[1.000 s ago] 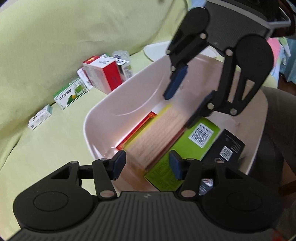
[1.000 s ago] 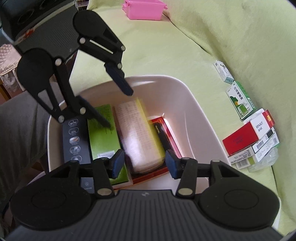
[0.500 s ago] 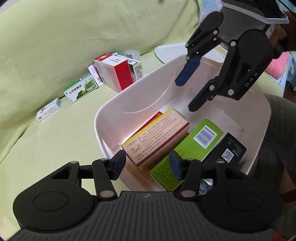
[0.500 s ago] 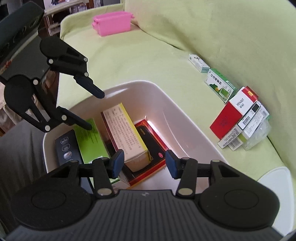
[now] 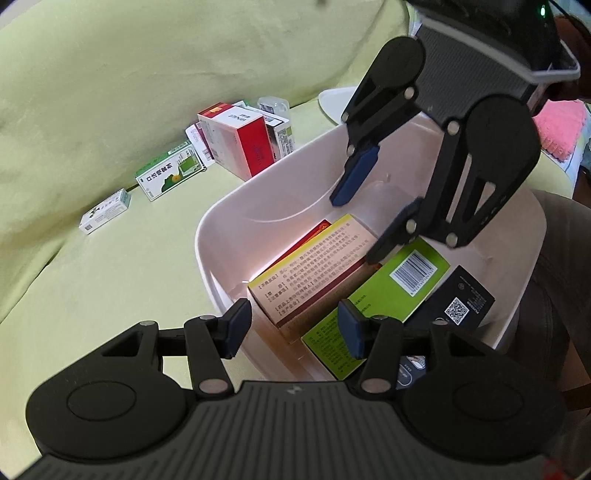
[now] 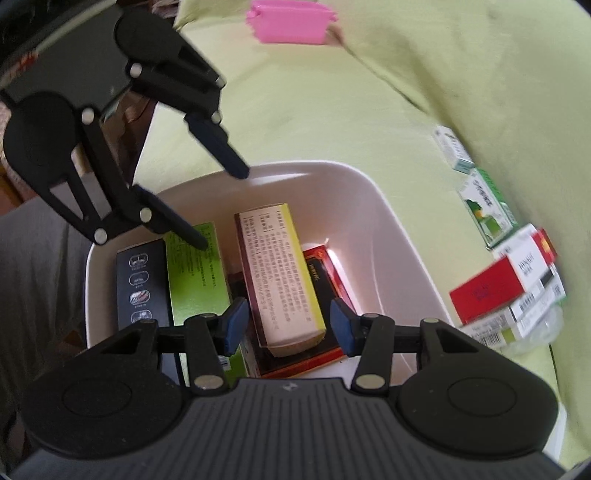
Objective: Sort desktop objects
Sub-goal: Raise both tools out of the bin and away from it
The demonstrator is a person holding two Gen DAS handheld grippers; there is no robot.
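A white bin [image 5: 221, 236] [image 6: 399, 236] on the yellow-green cloth holds several boxes: a beige box with a yellow edge [image 5: 314, 266] [image 6: 280, 277] lying on a red one [image 6: 332, 266], a green box [image 5: 399, 280] [image 6: 192, 273] and a black box [image 5: 461, 302] [image 6: 136, 280]. My left gripper [image 5: 293, 326] hovers open over the bin's near rim, nothing between its fingers. My right gripper [image 6: 286, 325] is open above the beige box's near end. Each gripper appears in the other's view, over the bin: the right gripper [image 5: 364, 218], the left gripper [image 6: 218, 206].
Outside the bin lie a red-and-white box [image 5: 236, 144] [image 6: 502, 280], other packets stacked by it [image 6: 517, 317], a green-and-white box [image 5: 170, 173] [image 6: 487, 206] and a small white box [image 5: 105, 216] [image 6: 452, 151]. A pink container [image 6: 291, 20] sits far back. A white plate [image 5: 336, 103] lies behind the bin.
The beige box, blurred and moving a second ago, now rests still in the bin. Both grippers stayed open; the right one rose, then came back down over the bin.
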